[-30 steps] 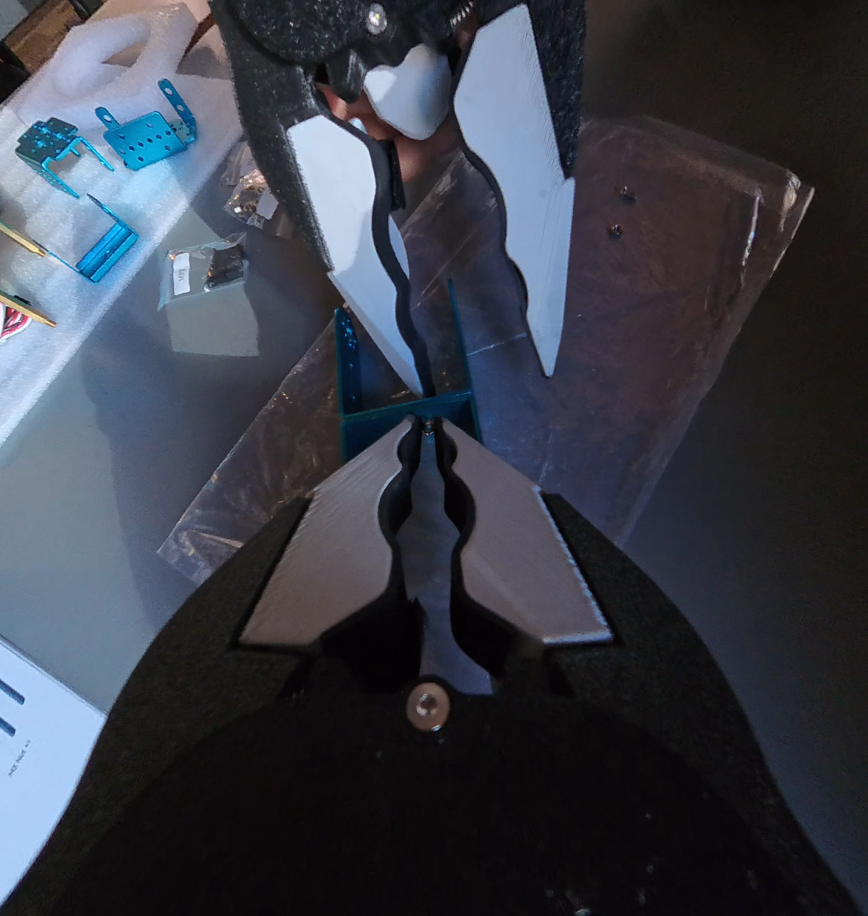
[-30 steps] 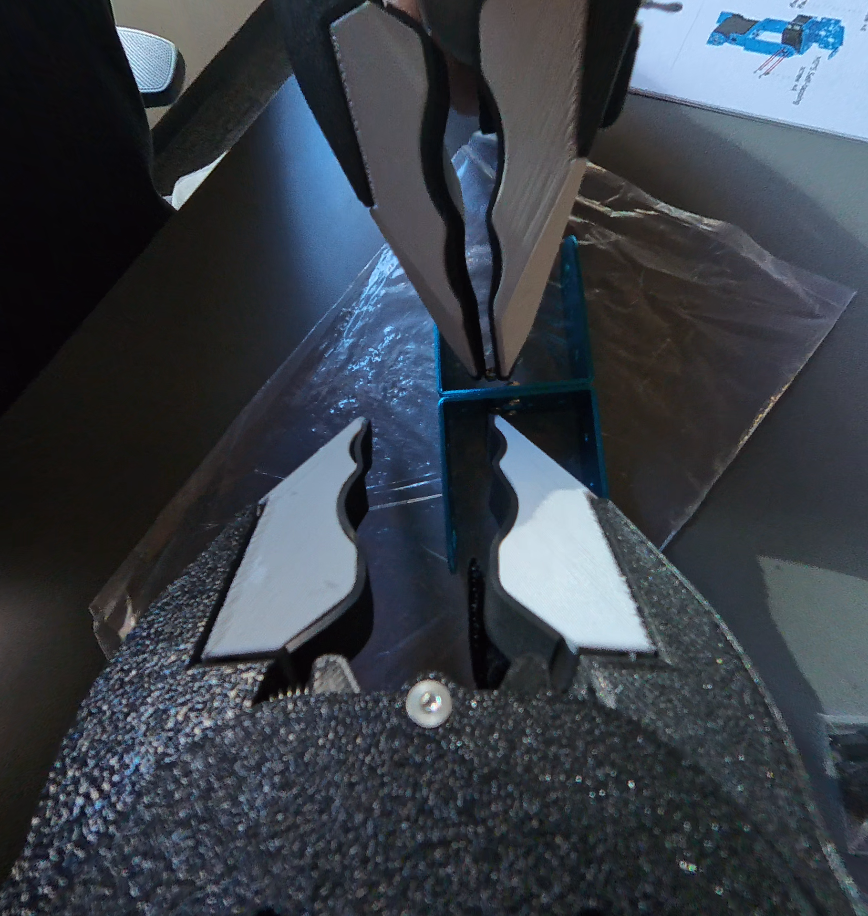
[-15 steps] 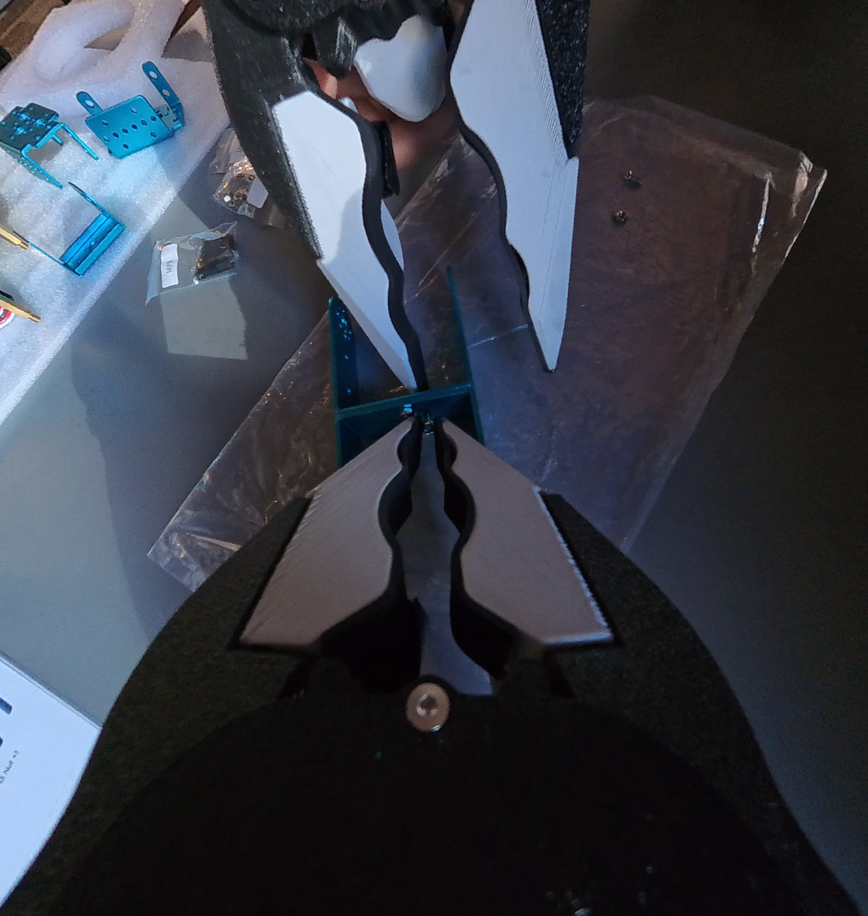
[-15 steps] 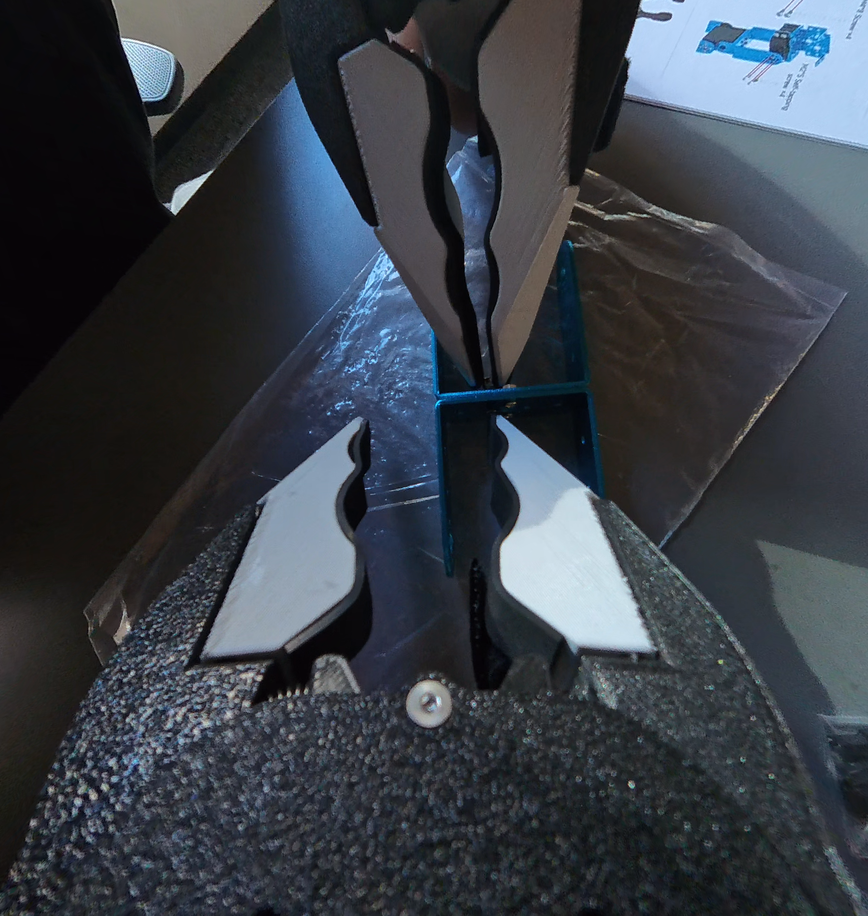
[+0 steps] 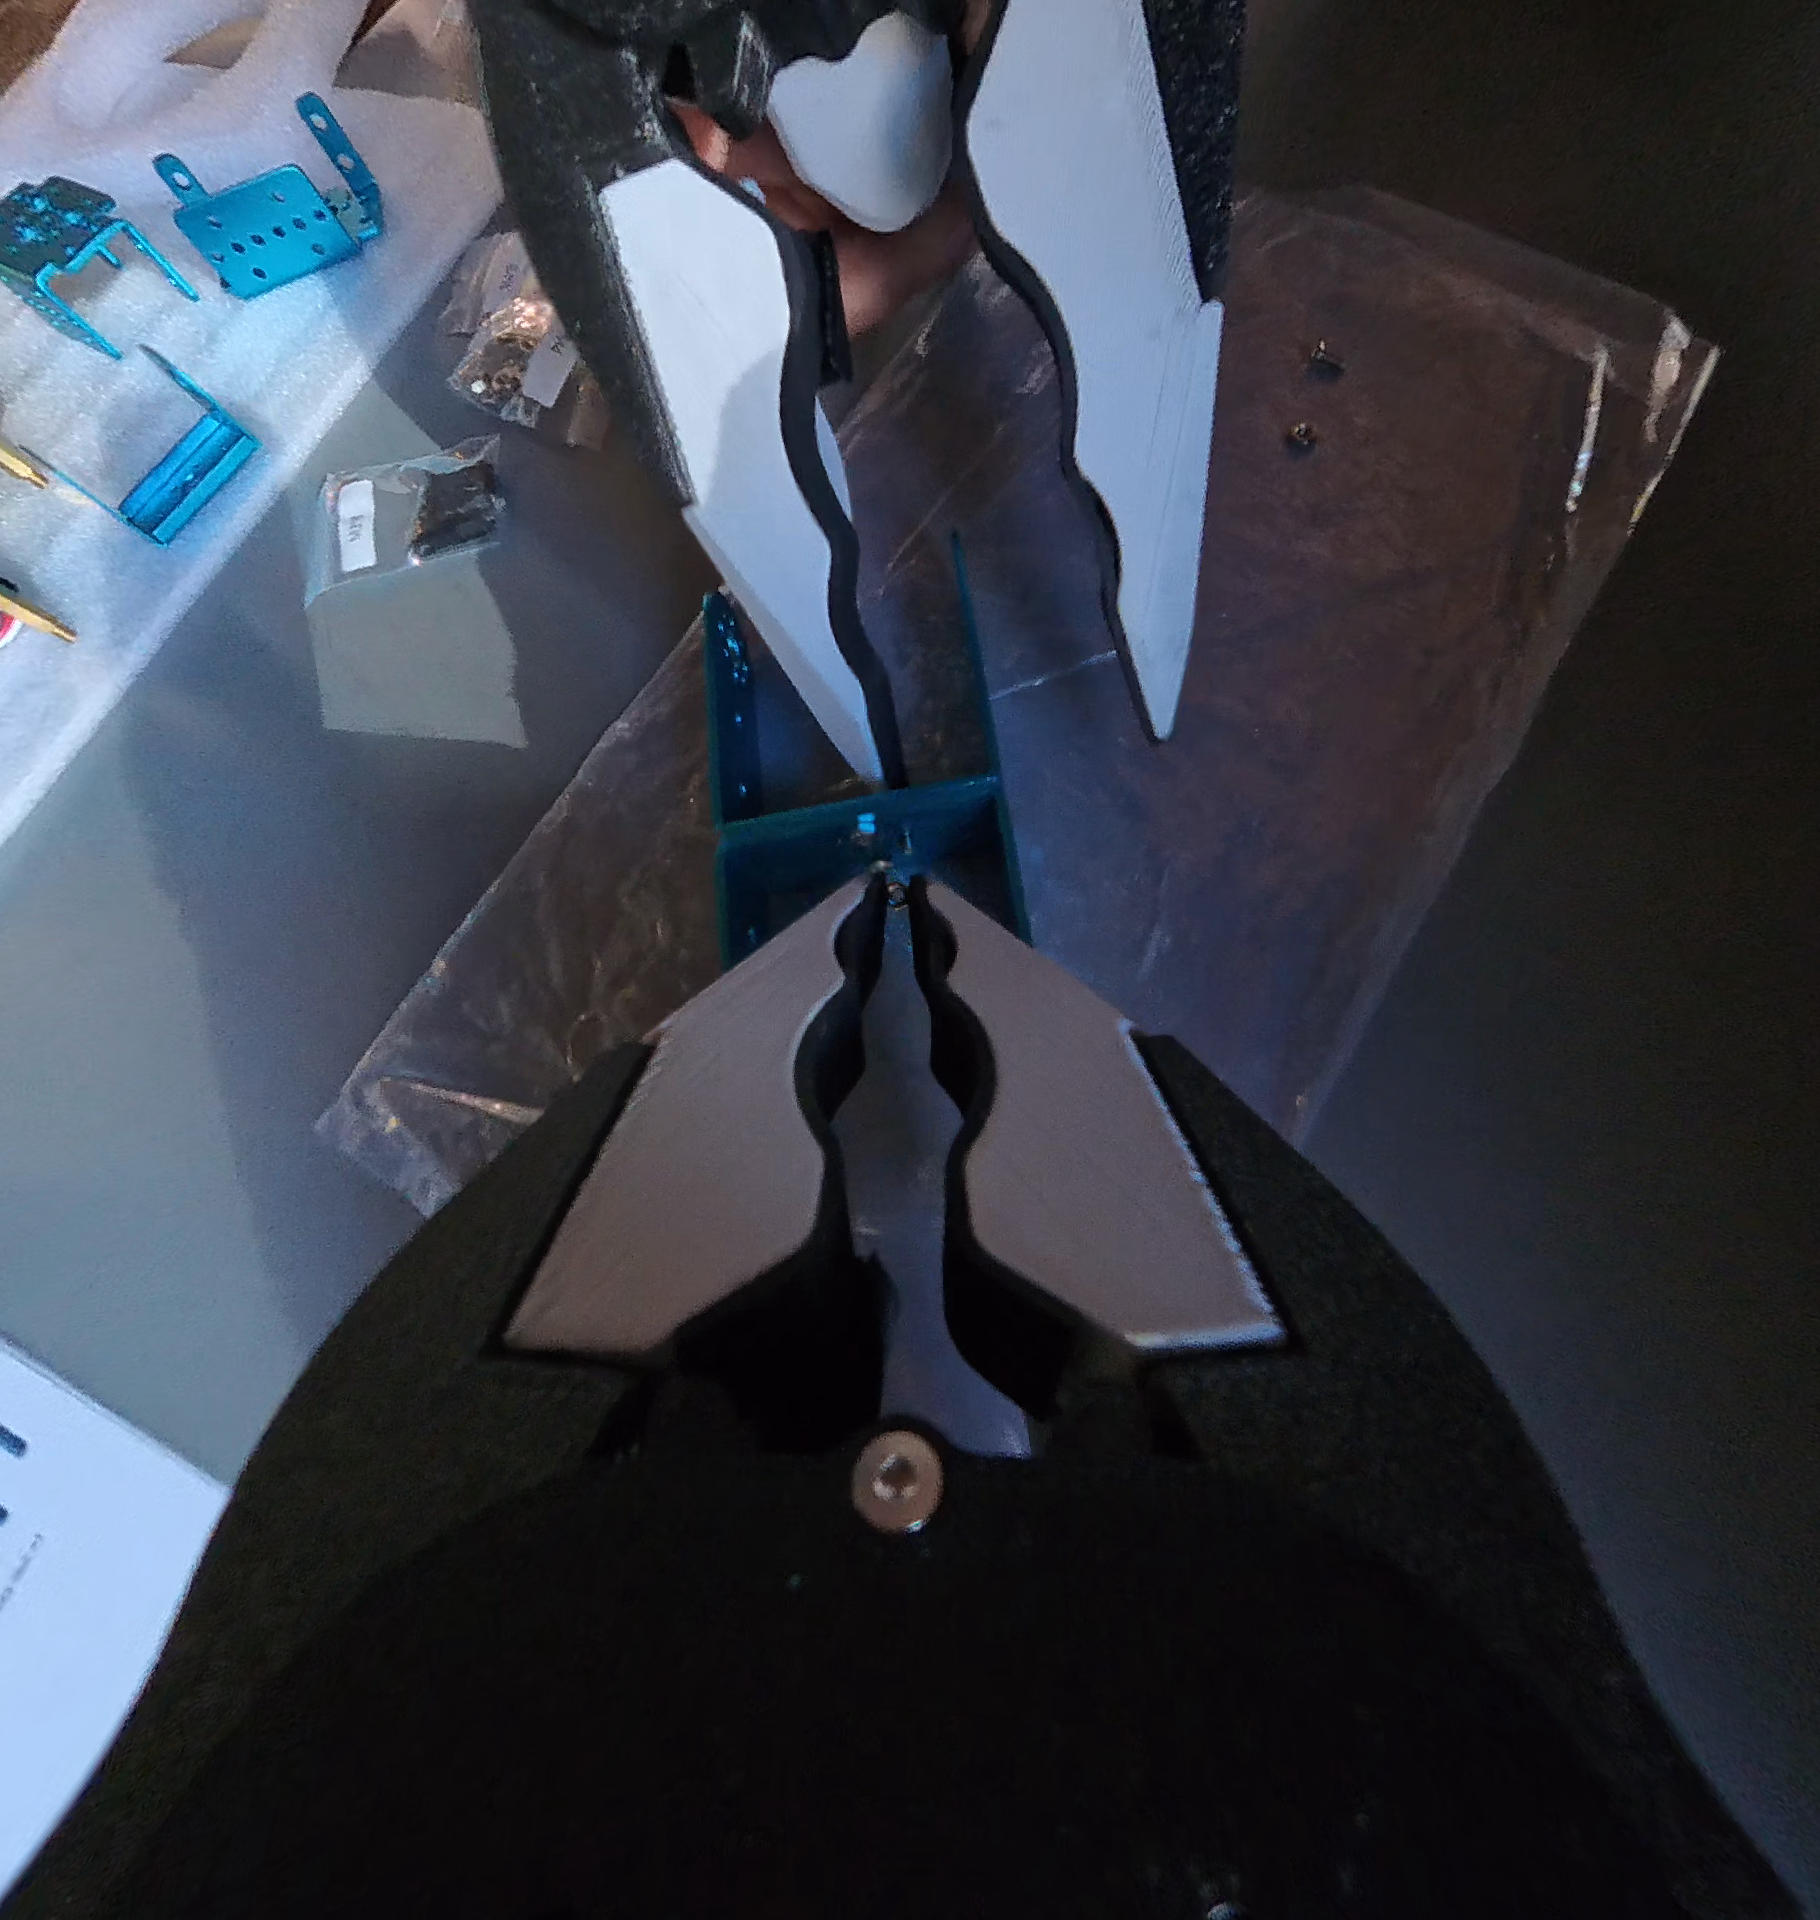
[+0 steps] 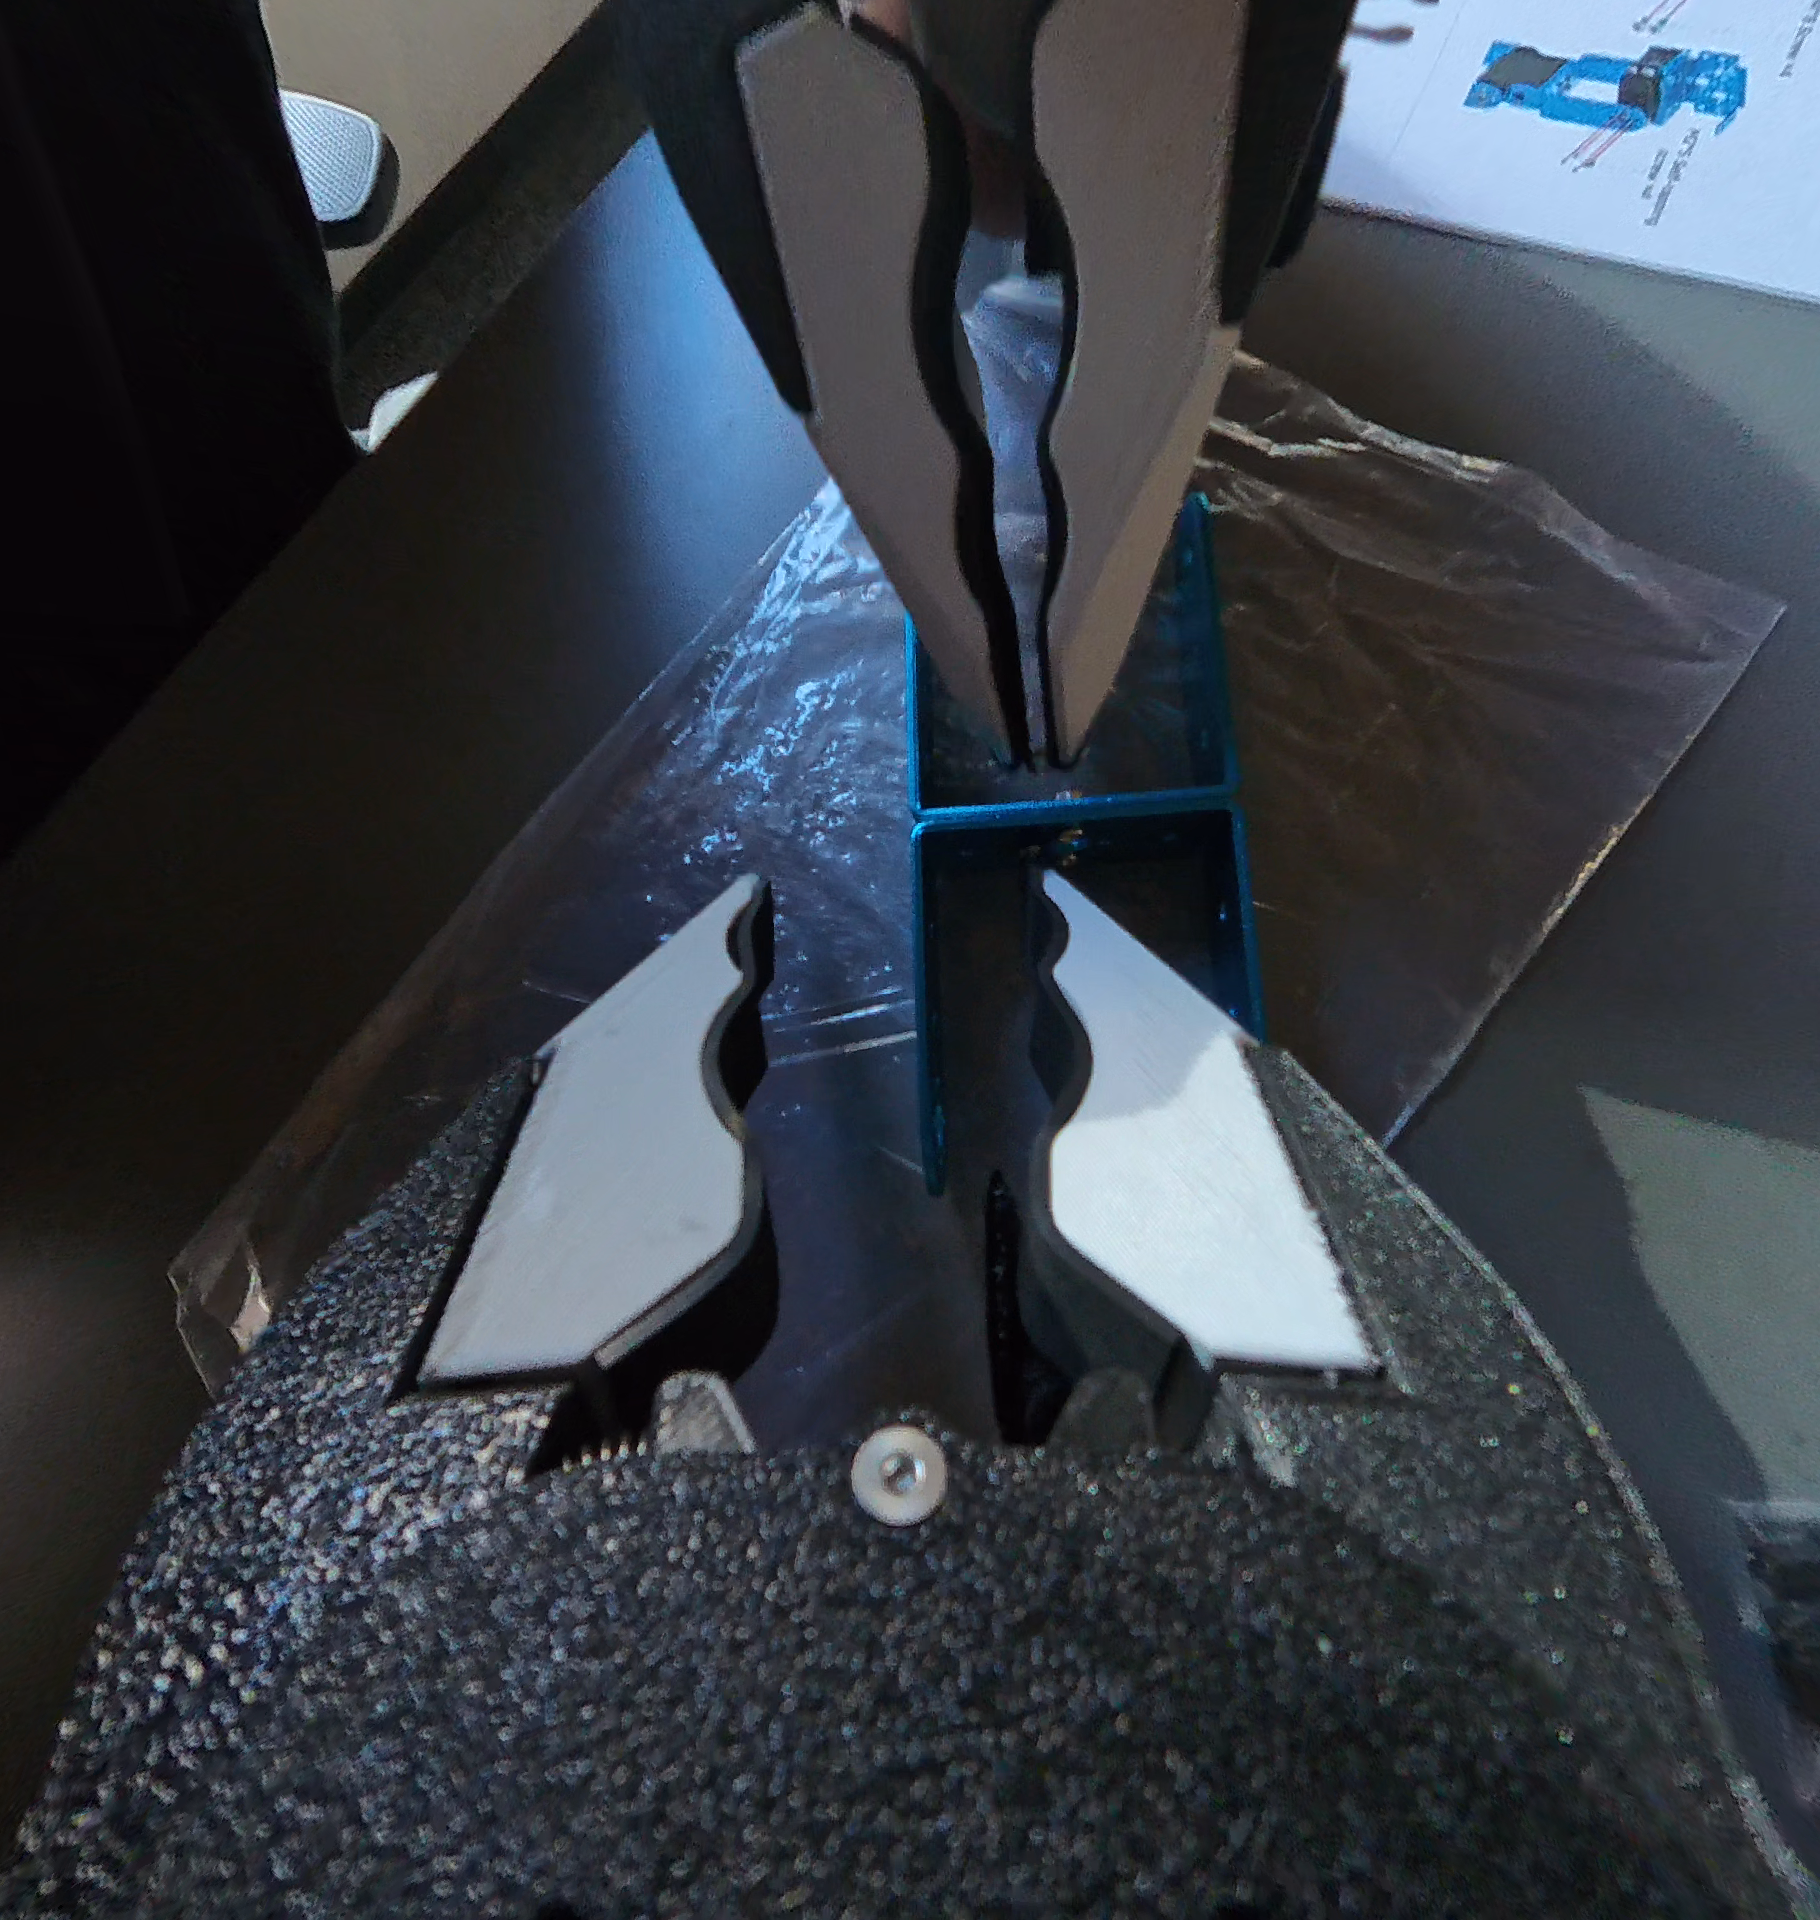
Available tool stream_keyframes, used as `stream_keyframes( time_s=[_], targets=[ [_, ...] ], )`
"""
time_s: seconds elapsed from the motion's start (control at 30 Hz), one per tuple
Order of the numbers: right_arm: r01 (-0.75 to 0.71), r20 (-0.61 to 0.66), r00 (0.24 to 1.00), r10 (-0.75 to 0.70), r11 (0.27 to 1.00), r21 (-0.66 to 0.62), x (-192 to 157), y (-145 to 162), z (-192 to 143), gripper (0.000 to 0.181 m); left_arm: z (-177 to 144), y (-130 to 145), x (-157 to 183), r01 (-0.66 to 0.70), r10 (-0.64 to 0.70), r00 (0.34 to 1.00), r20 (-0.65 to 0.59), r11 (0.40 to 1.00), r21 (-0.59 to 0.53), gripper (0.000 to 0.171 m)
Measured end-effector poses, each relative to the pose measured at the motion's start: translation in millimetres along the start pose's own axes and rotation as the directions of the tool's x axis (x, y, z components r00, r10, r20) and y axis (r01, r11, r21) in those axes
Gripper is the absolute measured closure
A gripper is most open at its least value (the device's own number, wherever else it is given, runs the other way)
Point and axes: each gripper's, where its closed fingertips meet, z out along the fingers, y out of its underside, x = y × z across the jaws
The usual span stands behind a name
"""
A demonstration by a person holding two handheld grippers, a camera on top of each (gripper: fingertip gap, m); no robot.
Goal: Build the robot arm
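Two grippers meet at the bracket (image 5: pixel 864 831): left (image 5: pixel 893 896) pinches a screw (image 5: pixel 895 891) (tiny), right (image 6: pixel 901 894) gapes astride its wall.

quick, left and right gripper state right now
left gripper: shut on a small screw at the blue bracket.
right gripper: open, straddling one wall of the blue bracket, not clamping it.

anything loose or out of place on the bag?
Two small dark screws lie loose on the clear plastic bag, apart from the blue bracket assembly and the bagged hardware. Nothing looks spilled or damaged.
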Motion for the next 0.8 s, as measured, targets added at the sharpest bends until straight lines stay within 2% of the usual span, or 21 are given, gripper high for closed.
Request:
stream_keyframes(
  time_s=[0.13,0.23,0.27,0.4,0.5,0.63,0.8],
  targets=[
    [0.008,-0.052,0.999,-0.011,0.998,-0.065,4.9,4.0,-13.0,0.131,-19.2,7.6,-1.4,0.026,-0.026,1.0,0.012,1.0,0.003,0.171],
    [-0.026,-0.091,0.996,0.015,0.992,-0.123,8.9,-1.3,-26.2,0.121,-33.2,19.8,1.5,0.03,-0.03,0.999,0.017,0.999,-0.019,0.171],
    [-0.029,-0.09,0.996,0.016,0.988,-0.149,7.1,-3.1,-28.5,0.116,-35.2,25.1,2.5,0.033,-0.033,0.999,0.018,0.999,-0.033,0.171],
    [-0.008,-0.146,0.989,-0.03,0.968,-0.251,9.5,-10.6,-33.7,0.115,-39.0,41.0,7.5,0.057,-0.056,0.998,0.007,0.996,-0.074,0.171],
    [-0.007,-0.153,0.987,-0.038,0.96,-0.282,9.1,-16.4,-30.6,0.117,-40.6,39.8,10.0,0.082,-0.082,0.997,0.006,0.995,-0.062,0.169],
    [0.013,-0.206,0.975,-0.081,0.95,-0.313,22.7,-16.3,-27.5,0.104,-39.6,34.3,23.6,0.091,-0.092,0.995,-0.034,0.995,-0.039,0.15],
    [0.001,-0.21,0.973,-0.098,0.909,-0.417,36.3,-2.0,-13.5,0.093,-38.2,27.7,28.7,0.107,-0.108,0.994,-0.006,0.994,-0.01,0.151]
  ],
)
